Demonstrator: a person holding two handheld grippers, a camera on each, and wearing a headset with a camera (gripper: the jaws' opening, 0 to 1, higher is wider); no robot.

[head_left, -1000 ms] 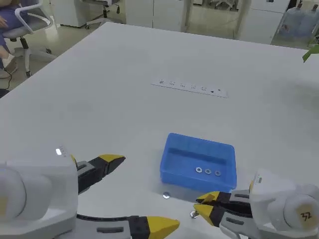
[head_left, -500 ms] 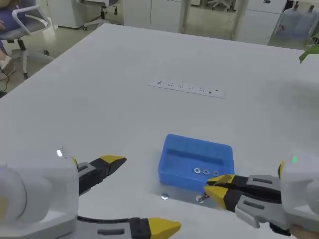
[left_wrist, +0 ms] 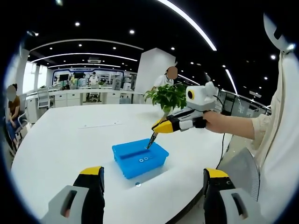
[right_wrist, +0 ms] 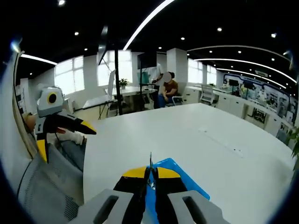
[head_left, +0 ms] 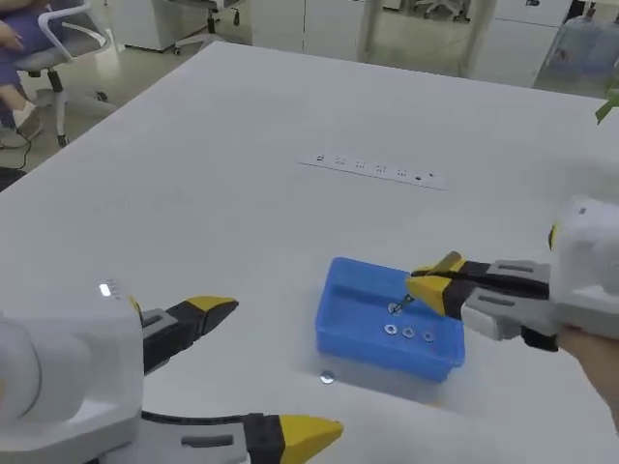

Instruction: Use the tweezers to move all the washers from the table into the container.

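Note:
A blue container (head_left: pixel 340 302) sits on the white table (head_left: pixel 242 174) with three washers (head_left: pixel 408 333) inside. My right gripper (head_left: pixel 431 281) is shut on thin tweezers (head_left: pixel 402 302), whose tip hangs over the container and pinches a small washer (head_left: pixel 394 308). One more washer (head_left: pixel 327 377) lies on the table just in front of the container. My left gripper (head_left: pixel 266 372) stands open at the near left with nothing between its jaws. In the left gripper view, the right gripper (left_wrist: pixel 161 126) points the tweezers (left_wrist: pixel 150 140) down into the container (left_wrist: pixel 134 169).
A flat power strip (head_left: pixel 372 169) lies across the table's middle, beyond the container. Office chairs (head_left: pixel 48 53) stand off the far left edge. A potted plant (left_wrist: pixel 169 95) and a person stand behind the table in the left gripper view.
My right gripper has risen from the table in front of the container and moved over it, carrying a washer in the tweezers. The left gripper has stayed put.

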